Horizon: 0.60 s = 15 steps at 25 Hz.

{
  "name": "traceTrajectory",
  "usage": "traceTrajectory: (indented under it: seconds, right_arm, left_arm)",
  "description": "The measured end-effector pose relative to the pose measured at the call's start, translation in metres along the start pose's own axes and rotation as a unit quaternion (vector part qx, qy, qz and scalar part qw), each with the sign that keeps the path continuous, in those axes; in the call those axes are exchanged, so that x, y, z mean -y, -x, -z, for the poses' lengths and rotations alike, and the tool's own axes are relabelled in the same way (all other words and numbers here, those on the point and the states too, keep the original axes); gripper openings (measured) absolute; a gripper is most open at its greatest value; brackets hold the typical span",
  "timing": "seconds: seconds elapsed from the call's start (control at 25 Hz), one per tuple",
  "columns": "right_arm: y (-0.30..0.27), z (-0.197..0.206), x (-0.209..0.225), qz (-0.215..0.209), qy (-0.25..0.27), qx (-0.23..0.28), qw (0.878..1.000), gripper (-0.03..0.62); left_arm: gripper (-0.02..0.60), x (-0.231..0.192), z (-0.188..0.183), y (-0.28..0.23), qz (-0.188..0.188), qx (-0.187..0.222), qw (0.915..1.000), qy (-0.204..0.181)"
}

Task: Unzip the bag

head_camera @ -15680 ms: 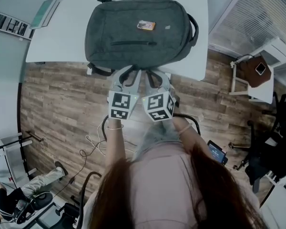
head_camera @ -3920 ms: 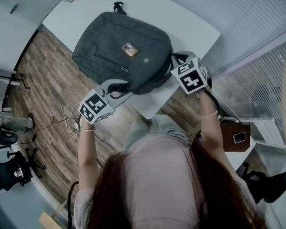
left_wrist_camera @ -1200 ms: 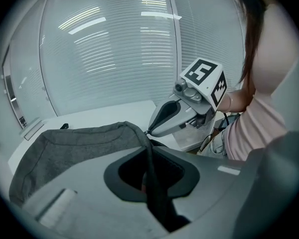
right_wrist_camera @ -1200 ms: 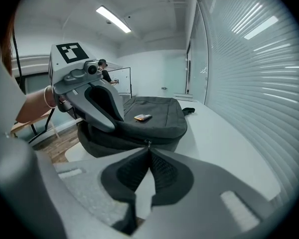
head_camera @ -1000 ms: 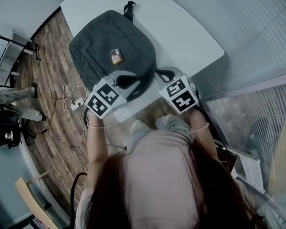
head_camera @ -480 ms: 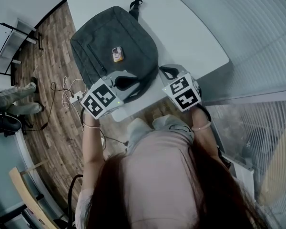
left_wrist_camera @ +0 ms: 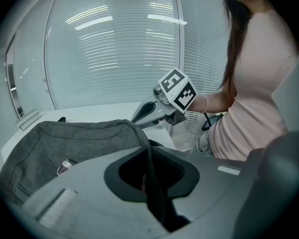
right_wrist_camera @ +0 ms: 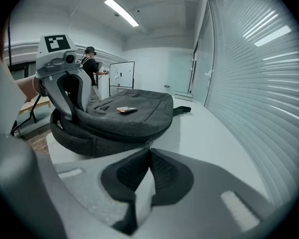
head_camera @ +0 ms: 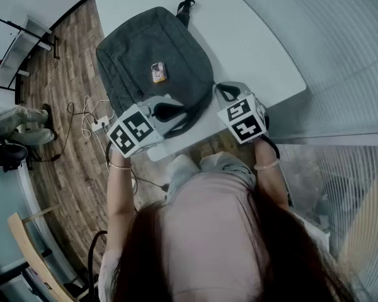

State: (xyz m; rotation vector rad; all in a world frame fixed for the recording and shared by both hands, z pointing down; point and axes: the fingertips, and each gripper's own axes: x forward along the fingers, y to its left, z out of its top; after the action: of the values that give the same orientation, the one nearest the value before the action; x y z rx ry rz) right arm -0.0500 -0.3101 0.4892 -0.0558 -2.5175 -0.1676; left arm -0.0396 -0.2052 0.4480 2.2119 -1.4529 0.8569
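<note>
A grey backpack (head_camera: 154,61) lies flat on the white table (head_camera: 252,43), with a small orange tag (head_camera: 157,73) on its top face. My left gripper (head_camera: 175,109) is at the bag's near end, shut on a dark strap (left_wrist_camera: 150,183) that runs between its jaws. My right gripper (head_camera: 219,88) is at the bag's near right corner. In the right gripper view its jaws (right_wrist_camera: 148,147) meet on the small metal zipper pull (right_wrist_camera: 148,143) at the bag's seam. The left gripper (right_wrist_camera: 72,114) shows there too, and the right gripper (left_wrist_camera: 137,117) shows in the left gripper view.
The bag lies near the table's front edge, above a wood floor with cables (head_camera: 91,121). A person's legs (head_camera: 12,118) are at the far left and a chair (head_camera: 25,231) at the bottom left. Window blinds (right_wrist_camera: 259,83) run along the table's right side.
Long before, both grippers hung off the table's edge, clear of the bag; now each is at its near end. Over the last second only the head view has shifted a little.
</note>
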Motion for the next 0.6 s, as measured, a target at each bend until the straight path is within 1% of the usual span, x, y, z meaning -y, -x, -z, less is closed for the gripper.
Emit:
traceTrajectory:
  seconds: [0.2,0.36,0.6]
  right_arm:
    - [-0.007,-0.003,0.01,-0.004,0.007,-0.003,1.0,0.011]
    - [-0.011,-0.005,0.018,-0.004,0.019,-0.008,1.0,0.012]
    - [-0.02,-0.01,0.03,-0.003,0.054,-0.018,0.998,0.011]
  left_arm:
    - [0.04,0.0,-0.002,0.0,0.01,0.004,0.9999,0.011]
    - [0.04,0.003,-0.003,-0.002,0.022,-0.001,0.9995,0.021]
    - [0.04,0.006,0.0,-0.006,0.048,0.002,0.9975,0.051]
